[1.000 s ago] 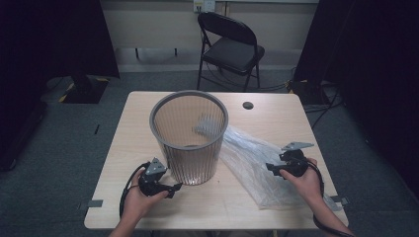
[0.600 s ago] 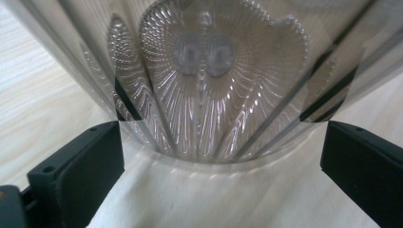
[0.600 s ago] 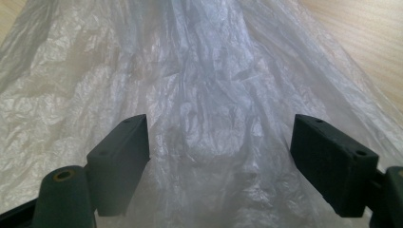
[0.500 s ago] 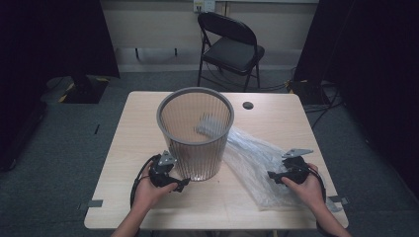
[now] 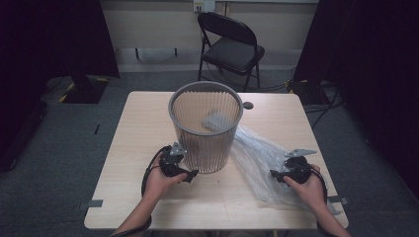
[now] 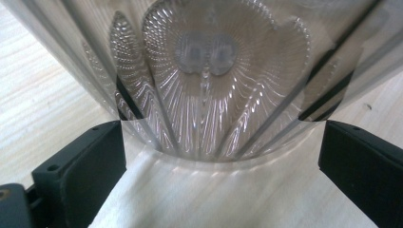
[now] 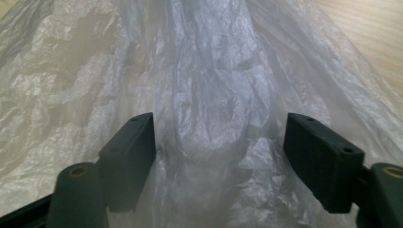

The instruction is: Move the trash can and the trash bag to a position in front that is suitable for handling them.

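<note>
Compared with a second ago, the mesh wastebasket [image 5: 206, 127] stands further toward the right of the desk [image 5: 133, 133], and the left tongs [image 5: 188, 174] have travelled rightward with it along the near side; the right tongs [image 5: 274, 175] sit lower and closer to the near edge than they did then. Seen from above, the basket stands upright in the middle of the desk, its foot just beside the left tongs, whose jaws stand wide apart. In the left gripper view the basket's ribbed wall [image 6: 209, 80] fills the space ahead, with bare wood between the two jaws and nothing pressed by either pad. Beside the basket on the right lies the clear plastic bag [image 5: 262, 158], crumpled and spread flat toward the near right corner. The right tongs rest over its near part; their jaws have just been closing a little, yet they stand apart in the right gripper view, with a ridge of the bag's film [image 7: 209, 109] between them, brushing the left jaw but not clamped.
</note>
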`<state>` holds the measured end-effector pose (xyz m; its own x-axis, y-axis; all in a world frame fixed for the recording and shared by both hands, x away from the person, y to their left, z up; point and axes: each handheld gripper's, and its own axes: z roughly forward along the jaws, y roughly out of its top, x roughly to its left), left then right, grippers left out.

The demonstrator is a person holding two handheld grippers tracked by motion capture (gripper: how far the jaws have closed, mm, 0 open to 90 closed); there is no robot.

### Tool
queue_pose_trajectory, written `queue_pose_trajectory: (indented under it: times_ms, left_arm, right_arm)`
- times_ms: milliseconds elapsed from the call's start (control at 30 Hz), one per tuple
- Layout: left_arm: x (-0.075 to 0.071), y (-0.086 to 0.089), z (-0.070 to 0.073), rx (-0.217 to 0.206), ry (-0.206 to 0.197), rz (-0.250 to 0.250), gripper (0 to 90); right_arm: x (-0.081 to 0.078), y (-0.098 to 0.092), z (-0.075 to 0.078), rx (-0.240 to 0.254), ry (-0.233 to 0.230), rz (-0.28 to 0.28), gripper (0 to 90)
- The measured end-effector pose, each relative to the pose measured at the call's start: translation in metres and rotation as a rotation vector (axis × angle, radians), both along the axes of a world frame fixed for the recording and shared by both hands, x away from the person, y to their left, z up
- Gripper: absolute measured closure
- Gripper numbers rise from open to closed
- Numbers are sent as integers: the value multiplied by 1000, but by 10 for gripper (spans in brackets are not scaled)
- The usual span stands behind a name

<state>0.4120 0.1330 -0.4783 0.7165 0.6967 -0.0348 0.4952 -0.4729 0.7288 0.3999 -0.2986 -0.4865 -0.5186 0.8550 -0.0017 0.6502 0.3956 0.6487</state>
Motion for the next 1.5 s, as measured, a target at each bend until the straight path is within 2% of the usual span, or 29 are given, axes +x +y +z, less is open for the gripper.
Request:
queue_pose_trajectory:
  times_ms: [33, 67, 100, 133, 167, 233, 267, 300, 400, 433, 467, 533, 633, 700, 767, 800, 933, 1067, 1133, 1167, 1200, 1233, 1267, 1300, 1333, 1367, 1433, 1467, 1500]
  left_arm:
    - [0, 0, 0, 0, 0, 0, 14]
    - [1, -1, 0, 3, 2, 3, 14]
    - [1, -1, 1, 8, 6, 8, 14]
    - [1, -1, 1, 8, 6, 8, 17]
    - [0, -1, 0, 6, 0, 6, 31]
    - [-2, 2, 0, 7, 4, -1, 82]
    - [-2, 2, 0, 7, 4, -1, 121]
    - [-5, 6, -1, -2, 2, 2, 167]
    - [-10, 9, 0, -11, -3, -6, 159]
    - [-10, 10, 1, -18, -19, -15, 161]
    - [-12, 9, 3, -36, -20, -10, 159]
    - [-12, 8, 5, -29, -27, -16, 160]
    - [-9, 4, 8, -22, -32, 7, 137]
    - [-5, 3, 8, -16, -28, 6, 103]
    - [1, -4, 9, -5, -23, 12, 57]
    - [1, -4, 9, -5, -23, 12, 44]
    - [12, -14, 7, -26, -27, 17, 39]
    - [14, -15, 7, -26, -17, 18, 81]
    - [8, -8, 6, -16, -14, 15, 192]
    - [5, -5, 4, -7, 1, 16, 199]
    - [5, -5, 4, -7, 1, 16, 161]
    - [-3, 5, -1, 9, 8, 12, 157]
    - [-3, 5, -1, 9, 8, 12, 174]
    - [-11, 15, -5, 13, 25, 24, 165]
    - [-11, 15, -5, 13, 25, 24, 160]
    - [-16, 22, -7, 42, 20, 19, 160]
    - [-24, 30, -9, 53, 33, 30, 160]
    - [-30, 39, -10, 63, 34, 41, 160]
    - [-30, 39, -10, 63, 34, 41, 160]
  right_arm:
    - [-1, 0, 0, 3, -7, -10, 328]
    - [-1, 0, 0, 3, -7, -10, 328]
    - [-2, -2, 0, 8, -30, -43, 450]
    - [-2, -2, 0, 8, -30, -43, 450]
    - [-3, -4, 1, 12, -40, -74, 559]
    - [-4, -5, 1, 17, -43, -108, 613]
    - [-4, -5, 1, 17, -43, -108, 613]
    - [-3, -6, 2, 15, -34, -141, 674]
    - [-3, -10, 2, 20, -30, -173, 687]
    - [-3, -12, 2, 22, -28, -180, 685]
    - [-3, -13, 3, 13, -26, -196, 678]
    - [-3, -14, 2, 15, -27, -209, 671]
    - [-4, -14, 2, 20, -25, -219, 603]
    - [-4, -12, 2, 18, -25, -207, 563]
    - [-3, -9, 1, 25, -25, -207, 459]
    - [-3, -9, 1, 25, -25, -207, 459]
    - [0, -3, -1, 34, -36, -214, 349]
    - [0, -2, -3, 21, -51, -212, 327]
    - [1, -3, -4, 22, -60, -215, 291]
    - [1, -3, -5, 20, -61, -213, 281]
    - [2, -3, -5, 22, -68, -212, 276]
    - [1, -3, -6, 27, -73, -214, 274]
    - [1, -3, -6, 27, -78, -213, 274]
    - [0, -3, -7, 30, -83, -213, 272]
    - [0, -3, -7, 30, -83, -213, 272]
    - [0, -4, -8, 33, -90, -208, 265]
    - [0, -5, -10, 42, -105, -197, 244]
    - [-1, -4, -11, 48, -113, -187, 201]
    - [-1, -4, -11, 48, -113, -187, 201]
